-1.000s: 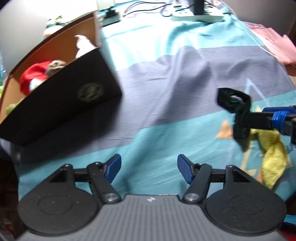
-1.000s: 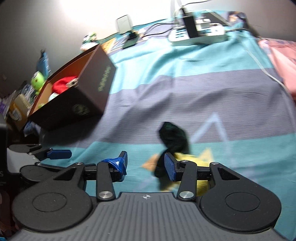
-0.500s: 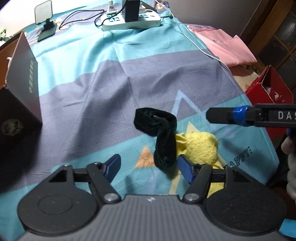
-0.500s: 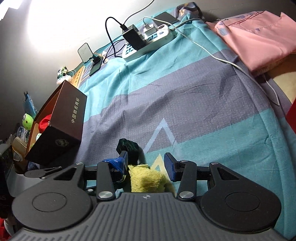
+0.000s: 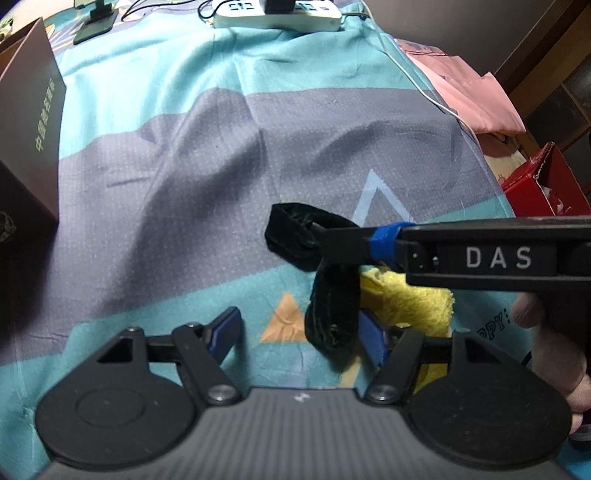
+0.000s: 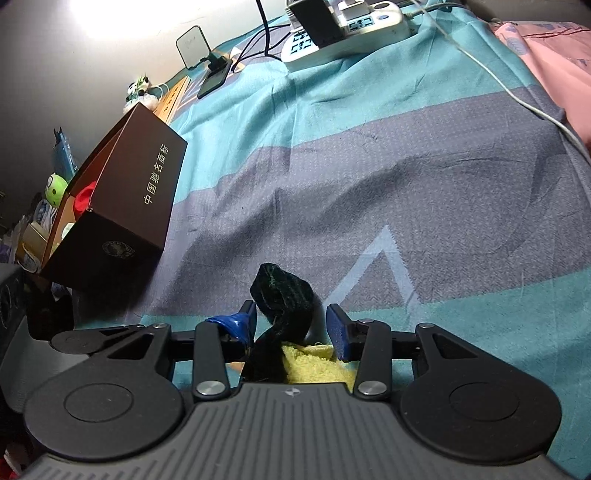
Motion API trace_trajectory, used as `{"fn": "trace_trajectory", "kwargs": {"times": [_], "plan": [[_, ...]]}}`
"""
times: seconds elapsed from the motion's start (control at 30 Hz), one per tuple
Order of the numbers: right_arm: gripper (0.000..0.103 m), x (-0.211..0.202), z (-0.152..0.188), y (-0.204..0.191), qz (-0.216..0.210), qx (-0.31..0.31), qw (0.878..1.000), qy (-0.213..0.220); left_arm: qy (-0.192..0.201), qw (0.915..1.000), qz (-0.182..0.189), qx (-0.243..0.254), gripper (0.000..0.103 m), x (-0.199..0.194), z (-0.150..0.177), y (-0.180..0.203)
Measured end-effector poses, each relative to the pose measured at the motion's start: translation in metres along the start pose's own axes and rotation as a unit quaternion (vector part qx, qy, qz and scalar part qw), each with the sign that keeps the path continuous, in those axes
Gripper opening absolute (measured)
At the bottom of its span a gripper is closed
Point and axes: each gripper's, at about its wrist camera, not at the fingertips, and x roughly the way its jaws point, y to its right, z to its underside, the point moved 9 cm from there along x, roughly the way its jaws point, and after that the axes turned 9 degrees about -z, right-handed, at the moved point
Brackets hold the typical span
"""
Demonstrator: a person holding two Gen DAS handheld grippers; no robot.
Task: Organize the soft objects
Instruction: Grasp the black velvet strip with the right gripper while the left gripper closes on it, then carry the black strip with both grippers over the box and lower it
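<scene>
A dark green velvet band (image 5: 317, 266) lies twisted on the striped cloth, partly over a yellow fluffy cloth (image 5: 410, 299). My left gripper (image 5: 299, 332) is open just in front of them, its right finger (image 5: 373, 339) against the band's lower end. My right gripper (image 6: 291, 325) is open with the band (image 6: 284, 299) between its fingers and the yellow cloth (image 6: 314, 362) just below. In the left wrist view the right gripper's finger (image 5: 354, 243) reaches in from the right over the band.
A dark brown open box (image 6: 122, 218) holding soft toys stands at the left. A power strip (image 5: 277, 14) with cables, a phone stand (image 6: 199, 55) and pink fabric (image 5: 469, 96) lie at the far edge. A red box (image 5: 546, 184) sits at the right.
My right gripper has moved in over the band and yellow cloth, so the band now lies between its fingers. My left gripper has come closer to both.
</scene>
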Motion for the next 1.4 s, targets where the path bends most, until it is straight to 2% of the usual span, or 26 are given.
{"fn": "trace_trajectory", "kwargs": {"times": [0.27, 0.53, 0.6, 0.73, 0.9, 1.0, 1.1, 1.4], "plan": [[0.024, 0.012, 0.000, -0.004, -0.015, -0.003, 1.000, -0.008, -0.013, 0.9986, -0.050, 0.008, 0.068, 0.006, -0.003, -0.012], [0.022, 0.012, -0.002, -0.003, -0.012, 0.008, 1.000, -0.001, -0.022, 0.9979, -0.058, 0.020, 0.064, 0.006, -0.006, -0.015], [0.022, 0.011, -0.001, -0.003, -0.009, 0.007, 1.000, 0.003, -0.021, 0.9980, -0.054, 0.024, 0.054, 0.006, -0.007, -0.014], [0.021, 0.011, 0.000, -0.005, -0.005, 0.002, 1.000, 0.015, -0.020, 0.9985, -0.044, 0.026, 0.045, 0.005, -0.008, -0.012], [0.014, 0.013, 0.001, -0.007, -0.005, 0.005, 1.000, 0.015, -0.016, 0.9990, -0.033, 0.025, 0.022, 0.002, -0.006, -0.013], [0.010, 0.014, 0.001, -0.014, -0.014, 0.004, 1.000, 0.019, -0.005, 0.9989, -0.036, 0.028, 0.015, -0.004, -0.006, -0.014], [0.007, 0.016, 0.001, -0.023, -0.023, -0.002, 1.000, 0.020, 0.008, 0.9987, -0.042, 0.027, 0.011, -0.011, -0.006, -0.021], [0.006, 0.026, 0.006, -0.066, -0.034, -0.031, 0.999, 0.020, 0.043, 0.9980, -0.044, 0.017, 0.011, -0.040, 0.000, -0.055]]}}
